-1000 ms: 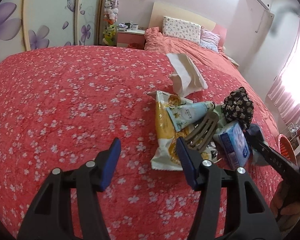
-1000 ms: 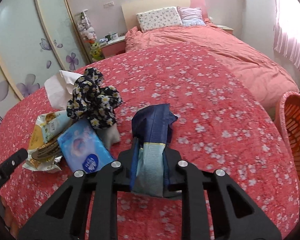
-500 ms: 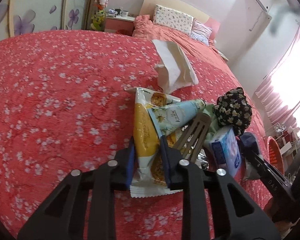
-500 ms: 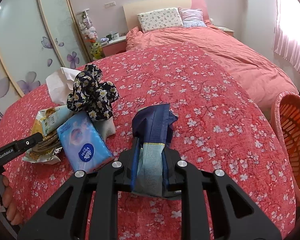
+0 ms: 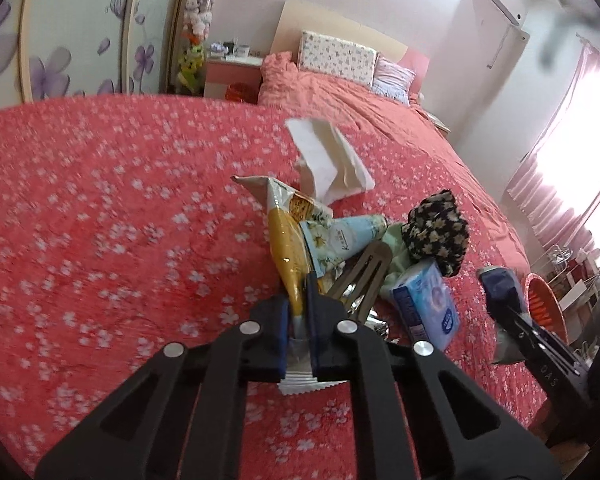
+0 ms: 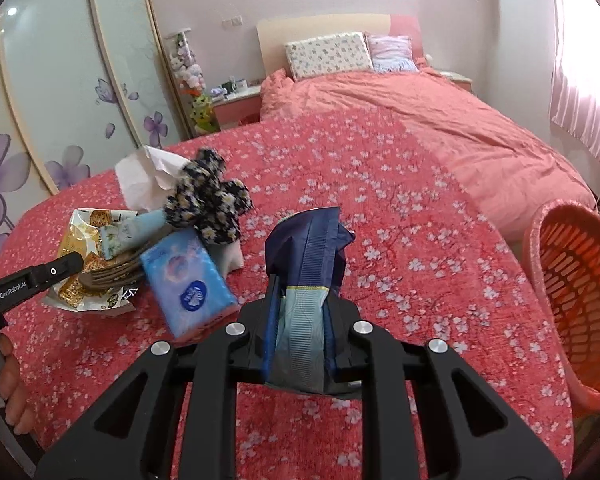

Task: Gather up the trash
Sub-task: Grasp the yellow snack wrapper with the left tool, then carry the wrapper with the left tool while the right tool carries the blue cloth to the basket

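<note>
Holding a yellow snack wrapper (image 5: 286, 248) between the blue pads of our left gripper (image 5: 299, 312), we have the jaws pressed together on its lower part, with the crimped silver end sticking out below the pads. The upper end of the wrapper points away from us across the red flowered bedspread (image 5: 100, 220). Leaning against the wrapper on its right is a pale blue tube (image 5: 340, 236) with a daisy print, and just below that lies a brown hair clip (image 5: 364, 276) over a bit of crinkled foil. Next outward sits a blue tissue pack (image 5: 428, 304), and behind it a black flowered cloth (image 5: 436, 232) bunched up on the bedspread. Farther back, a white paper bag (image 5: 332, 160) lies alone, just beyond the top of the wrapper.

Our right gripper (image 6: 300, 324) is clamped on a dark blue packet (image 6: 308, 264), whose pale blue ribbed middle shows between the pads while its crumpled top stands above them. From this side the tissue pack (image 6: 188, 280) lies just left of the gripper, touching the flowered cloth (image 6: 208, 200), with the wrapper (image 6: 80, 264), tube (image 6: 132, 232) and hair clip (image 6: 112, 272) beyond it and the paper bag (image 6: 140, 176) behind. The left gripper's black arm reaches in from the left edge, and fingers (image 6: 14, 380) of a hand show beneath it. At the right edge, beside the bed, stands an orange basket (image 6: 540, 248) with slotted walls, tilted toward us. Two pillows (image 6: 328, 54) rest at the headboard.
</note>
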A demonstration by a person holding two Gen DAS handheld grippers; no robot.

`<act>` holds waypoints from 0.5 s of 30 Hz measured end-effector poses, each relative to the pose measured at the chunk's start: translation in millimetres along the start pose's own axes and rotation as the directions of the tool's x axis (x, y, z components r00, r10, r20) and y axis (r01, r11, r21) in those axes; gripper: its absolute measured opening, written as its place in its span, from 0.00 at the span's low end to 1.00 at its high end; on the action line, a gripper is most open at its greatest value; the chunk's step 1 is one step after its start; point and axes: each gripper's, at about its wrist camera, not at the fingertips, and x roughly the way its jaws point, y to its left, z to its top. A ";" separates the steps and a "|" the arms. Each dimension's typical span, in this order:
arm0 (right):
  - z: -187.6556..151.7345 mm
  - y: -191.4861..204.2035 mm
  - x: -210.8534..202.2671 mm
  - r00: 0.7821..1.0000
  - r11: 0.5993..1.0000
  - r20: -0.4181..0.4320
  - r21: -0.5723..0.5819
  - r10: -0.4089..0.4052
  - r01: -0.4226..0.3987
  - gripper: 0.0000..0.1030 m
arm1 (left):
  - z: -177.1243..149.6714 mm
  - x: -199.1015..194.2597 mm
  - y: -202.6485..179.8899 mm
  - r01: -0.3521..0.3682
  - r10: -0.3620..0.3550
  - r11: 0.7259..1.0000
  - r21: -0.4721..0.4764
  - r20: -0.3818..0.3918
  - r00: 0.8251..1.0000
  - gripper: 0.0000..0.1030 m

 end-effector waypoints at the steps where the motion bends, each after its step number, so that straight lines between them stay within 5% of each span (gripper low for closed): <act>1: 0.7 -0.1 -3.6 1.000 1.000 0.007 0.000 0.006 -0.006 0.18 | 1.0 -6.0 -1.0 -0.011 0.011 1.000 0.010 0.011 1.000 0.08; 15: 1.2 -10.6 -41.1 0.996 1.000 0.085 0.022 -0.002 0.000 0.18 | 9.8 -64.2 -22.1 -0.101 0.088 0.989 0.109 0.120 0.989 0.05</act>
